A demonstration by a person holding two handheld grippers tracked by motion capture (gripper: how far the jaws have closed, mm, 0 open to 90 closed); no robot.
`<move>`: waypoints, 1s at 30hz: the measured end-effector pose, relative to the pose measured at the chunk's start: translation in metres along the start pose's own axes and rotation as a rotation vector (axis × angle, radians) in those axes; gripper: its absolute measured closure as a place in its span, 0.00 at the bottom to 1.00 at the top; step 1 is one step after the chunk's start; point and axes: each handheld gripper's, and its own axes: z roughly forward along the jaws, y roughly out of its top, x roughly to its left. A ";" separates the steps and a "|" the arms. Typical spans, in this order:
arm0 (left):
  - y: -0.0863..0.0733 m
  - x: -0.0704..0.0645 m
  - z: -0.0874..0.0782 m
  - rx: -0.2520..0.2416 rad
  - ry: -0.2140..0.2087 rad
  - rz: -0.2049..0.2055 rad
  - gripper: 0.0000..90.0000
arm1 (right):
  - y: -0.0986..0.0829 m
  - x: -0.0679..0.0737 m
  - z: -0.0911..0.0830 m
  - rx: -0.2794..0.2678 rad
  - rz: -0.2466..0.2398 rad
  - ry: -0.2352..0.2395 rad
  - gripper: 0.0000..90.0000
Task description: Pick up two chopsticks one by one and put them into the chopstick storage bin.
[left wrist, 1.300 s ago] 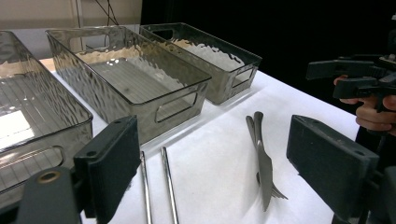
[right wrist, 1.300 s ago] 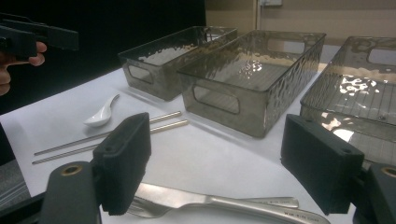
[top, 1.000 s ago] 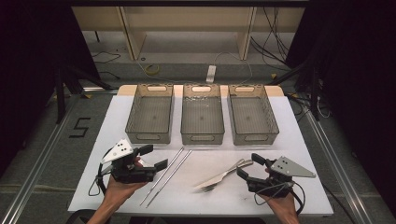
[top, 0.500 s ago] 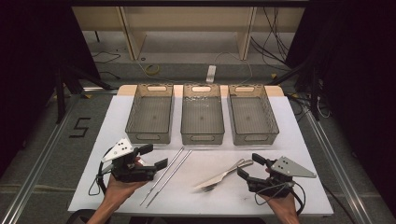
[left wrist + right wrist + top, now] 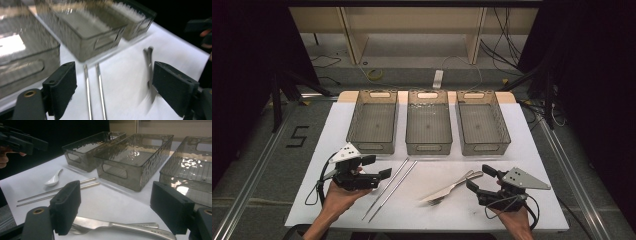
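Two metal chopsticks (image 5: 391,188) lie side by side on the white table (image 5: 542,150), left of centre. A knife and fork (image 5: 452,188) lie together right of centre. My left gripper (image 5: 377,167) is open, just left of the chopsticks; in the left gripper view they (image 5: 99,87) run between its wide jaws. My right gripper (image 5: 481,178) is open, right of the cutlery. In the right gripper view the knife (image 5: 120,226) and fork (image 5: 80,230) lie between its jaws. A white spoon (image 5: 53,180) lies beyond the chopsticks (image 5: 57,191), near my left gripper (image 5: 22,142).
Three clear empty plastic bins stand in a row at the back of the table: left (image 5: 373,127), middle (image 5: 428,127), right (image 5: 482,127). Dark curtains flank the table, and cables lie on the floor behind it.
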 end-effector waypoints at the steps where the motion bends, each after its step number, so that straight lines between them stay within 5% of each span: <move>1: 0.001 0.000 0.002 0.028 0.016 0.001 0.24 | 0.000 0.000 0.000 -0.002 0.000 0.002 0.28; 9: 0.017 0.000 0.029 0.296 0.102 0.063 0.33 | -0.001 0.000 0.002 0.022 0.001 0.006 0.28; 15: 0.019 0.005 0.046 0.435 0.119 0.061 0.38 | -0.001 0.000 0.002 0.029 -0.001 0.006 0.29; 20: 0.019 0.006 0.057 0.514 0.134 0.071 0.44 | -0.001 0.001 0.003 0.040 -0.006 0.014 0.28; 21: 0.019 0.008 0.064 0.565 0.143 0.081 0.45 | -0.001 0.001 0.003 0.040 -0.008 0.015 0.28; 26: 0.018 0.007 0.076 0.629 0.113 0.072 0.51 | -0.002 0.001 0.004 0.046 -0.008 0.021 0.28; 30: 0.014 0.007 0.084 0.670 0.138 0.093 0.57 | -0.002 0.001 0.004 0.045 -0.003 0.025 0.28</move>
